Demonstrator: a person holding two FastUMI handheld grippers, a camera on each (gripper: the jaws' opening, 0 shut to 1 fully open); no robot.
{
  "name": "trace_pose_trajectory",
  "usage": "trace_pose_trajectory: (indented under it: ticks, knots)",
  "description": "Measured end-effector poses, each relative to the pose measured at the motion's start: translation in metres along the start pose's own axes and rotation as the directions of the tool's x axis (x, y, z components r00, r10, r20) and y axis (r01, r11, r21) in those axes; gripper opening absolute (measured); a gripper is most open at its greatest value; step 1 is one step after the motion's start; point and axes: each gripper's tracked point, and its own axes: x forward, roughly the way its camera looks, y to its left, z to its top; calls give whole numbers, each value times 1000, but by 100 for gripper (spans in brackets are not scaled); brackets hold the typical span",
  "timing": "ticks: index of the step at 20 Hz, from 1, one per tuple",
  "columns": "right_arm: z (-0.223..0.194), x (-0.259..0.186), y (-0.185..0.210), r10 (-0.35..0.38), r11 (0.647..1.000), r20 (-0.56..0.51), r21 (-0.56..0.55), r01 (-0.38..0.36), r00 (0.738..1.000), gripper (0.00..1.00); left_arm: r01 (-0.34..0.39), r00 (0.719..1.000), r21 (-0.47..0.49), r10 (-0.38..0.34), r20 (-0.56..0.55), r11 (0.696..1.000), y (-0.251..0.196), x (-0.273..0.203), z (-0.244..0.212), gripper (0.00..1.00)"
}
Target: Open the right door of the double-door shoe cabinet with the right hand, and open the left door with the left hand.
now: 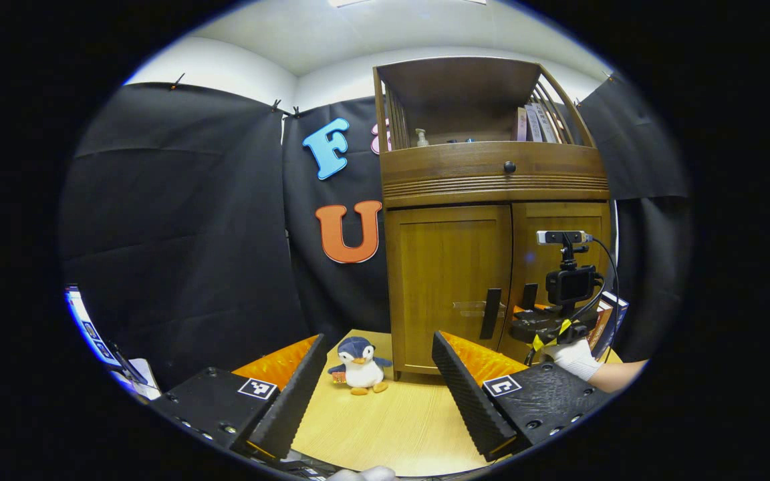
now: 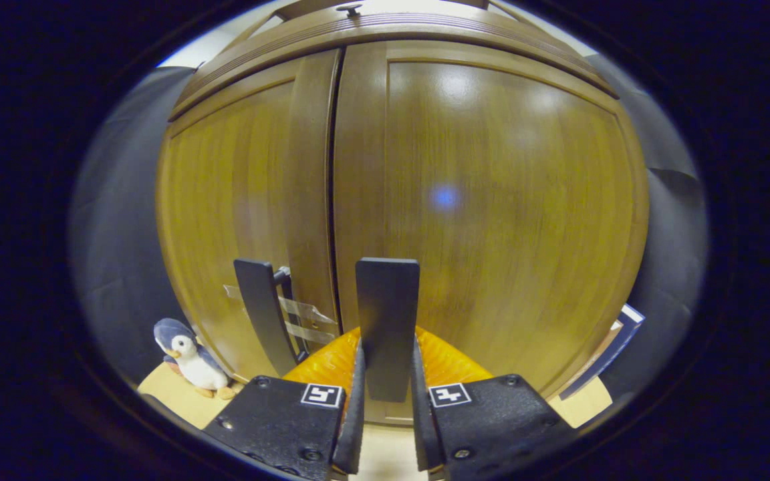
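- Penguin toy [image 1: 360, 365] sits on the wooden tabletop [image 1: 398, 427] at about 6 o'clock in the left gripper view, just beside the cabinet's left front corner; it looks clear of both door swings, so I judge it needs no moving
- Left gripper [image 1: 379, 394] hangs back from the shoe cabinet [image 1: 492, 200], its fingers spread wide with nothing between them; held at that distance it seems to be waiting its turn, lined up roughly toward the left door [image 1: 448, 280]
- Left door handle [image 1: 490, 313], a dark upright bar, stands near the door's inner edge at about 4 o'clock in the left gripper view; both doors appear closed and flush, with only the thin centre seam between them
- In the right gripper view the left door handle [image 2: 259, 314] shows at 7 o'clock, untouched
- Right door handle [image 2: 387, 321] stands just right of the seam on the right door [image 2: 492, 200], at about 6 o'clock in the right gripper view
- Right gripper [image 2: 386, 391] has its fingers closed against the two sides of that handle, clamped low on the bar; gripping there, next to the seam and far from the hinge, should give the best leverage for pulling the door out
- In the left gripper view the right gripper [image 1: 545, 327] sits at 4 o'clock against the cabinet front, held by a gloved hand [image 1: 575, 357]
- Judging from this, the right door comes first, the left follows
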Motion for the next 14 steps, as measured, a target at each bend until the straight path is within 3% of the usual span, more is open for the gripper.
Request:
trace_pose_trajectory:
  ticks: [12, 13, 14]
  knots:
    - [-10, -39, -2, 20, 1000, -13, 0, -20, 1000, 33, 27, 1000, -23, -27, 8, 999, 2, -15, -4, 96]
    - [-12, -45, -4, 23, 1000, -13, 0, -23, 1000, 32, 32, 999, -23, -32, 5, 999, 3, -16, -6, 100]
    - [-13, -51, -5, 26, 1000, -14, -2, -26, 1000, 32, 37, 999, -26, -37, 5, 999, 4, -16, -6, 96]
